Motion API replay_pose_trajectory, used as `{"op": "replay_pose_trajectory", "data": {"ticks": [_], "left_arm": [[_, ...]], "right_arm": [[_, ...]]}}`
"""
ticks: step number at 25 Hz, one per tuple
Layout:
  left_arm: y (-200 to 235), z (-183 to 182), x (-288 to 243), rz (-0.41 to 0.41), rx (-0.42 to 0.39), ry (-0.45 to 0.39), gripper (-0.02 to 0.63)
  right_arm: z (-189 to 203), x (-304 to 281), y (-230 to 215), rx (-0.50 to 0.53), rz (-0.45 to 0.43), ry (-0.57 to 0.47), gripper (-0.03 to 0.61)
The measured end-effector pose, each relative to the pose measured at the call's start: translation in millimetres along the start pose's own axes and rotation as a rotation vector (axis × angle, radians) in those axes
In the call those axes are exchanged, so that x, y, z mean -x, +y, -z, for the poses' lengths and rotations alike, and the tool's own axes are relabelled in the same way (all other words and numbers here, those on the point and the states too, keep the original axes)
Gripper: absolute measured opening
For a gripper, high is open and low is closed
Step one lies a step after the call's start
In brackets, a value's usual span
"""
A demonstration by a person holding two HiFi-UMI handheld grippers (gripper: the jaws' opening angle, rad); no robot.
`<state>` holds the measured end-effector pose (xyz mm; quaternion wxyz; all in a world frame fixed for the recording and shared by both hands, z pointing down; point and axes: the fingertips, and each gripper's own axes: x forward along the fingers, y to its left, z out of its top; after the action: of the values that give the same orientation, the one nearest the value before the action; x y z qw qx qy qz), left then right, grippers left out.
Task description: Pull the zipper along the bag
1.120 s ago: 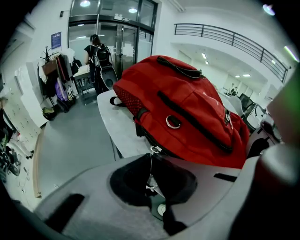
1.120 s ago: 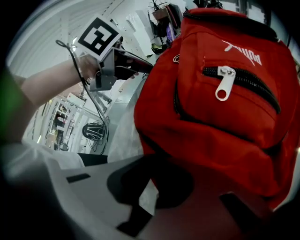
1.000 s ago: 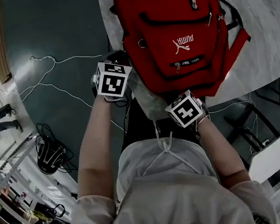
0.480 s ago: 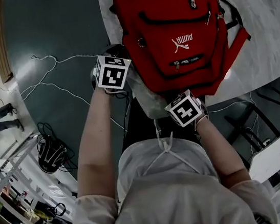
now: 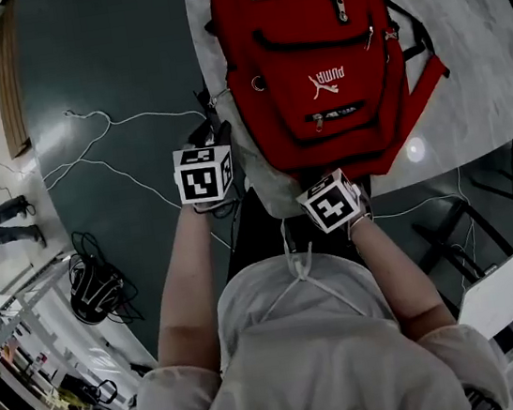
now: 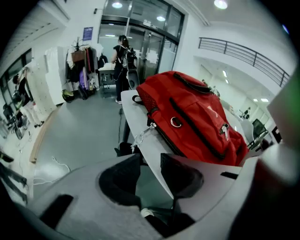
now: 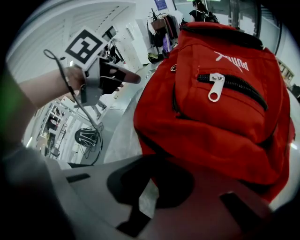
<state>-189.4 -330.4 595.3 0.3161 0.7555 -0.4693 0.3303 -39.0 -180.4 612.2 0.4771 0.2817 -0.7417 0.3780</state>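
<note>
Head view: I see the red backpack (image 5: 310, 50) lying flat on a pale table (image 5: 476, 45), with dark floor (image 5: 102, 50) and a white cable (image 5: 103, 126) to its left.
Left gripper view: my left gripper (image 6: 150, 161) has its jaws opening with only the table edge between them. The zipper pull (image 6: 140, 136) is just ahead.
Right gripper view: my right gripper (image 7: 150, 176) is clamped on the backpack's bottom edge.

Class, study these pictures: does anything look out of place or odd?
Mildly: a silver chain on the red backpack trails to the white table's edge, and loose cables sprawl across the floor. Nothing looks spilled or damaged.
</note>
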Motion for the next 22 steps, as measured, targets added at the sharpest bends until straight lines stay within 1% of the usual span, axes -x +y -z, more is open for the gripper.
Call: {"op": "replay_pose_trajectory", "data": {"ticks": [3,4,6,8,10,13,18,20,22], "left_arm": [[-19.1,19.2,27.5,0.014,0.083,-0.037,0.136],[-26.9,23.4,36.2,0.019,0.093,-0.049,0.119],[-41.6,26.4,54.1,0.024,0.095,-0.081,0.053],[-56.0,22.8,72.6,0.035,0.094,-0.124,0.032],[-71.1,13.0,90.0,0.053,0.095,-0.177,0.025],[-91.1,-7.7,114.8,0.076,0.080,-0.260,0.020],[-112.4,-48.6,155.2,0.115,0.046,-0.393,0.020],[-117.8,-62.3,172.3,0.125,0.048,-0.443,0.020],[-121.1,-76.5,187.7,0.130,0.044,-0.497,0.020]], "right_arm": [[-2.1,2.9,-2.4,0.047,0.038,-0.009,0.028],[-3.8,5.9,-2.3,0.048,0.042,-0.021,0.028],[-9.2,14.9,0.1,0.015,0.042,-0.070,0.028],[-19.2,29.0,3.3,-0.013,0.039,-0.136,0.028],[-33.8,47.8,6.9,-0.019,0.036,-0.208,0.028],[-59.9,80.2,11.3,-0.001,0.052,-0.332,0.028],[-110.3,152.7,22.1,-0.013,0.078,-0.626,0.028],[-122.9,178.6,29.8,-0.007,0.079,-0.703,0.028],[-133.7,200.4,37.1,0.022,0.086,-0.763,0.028]]}}
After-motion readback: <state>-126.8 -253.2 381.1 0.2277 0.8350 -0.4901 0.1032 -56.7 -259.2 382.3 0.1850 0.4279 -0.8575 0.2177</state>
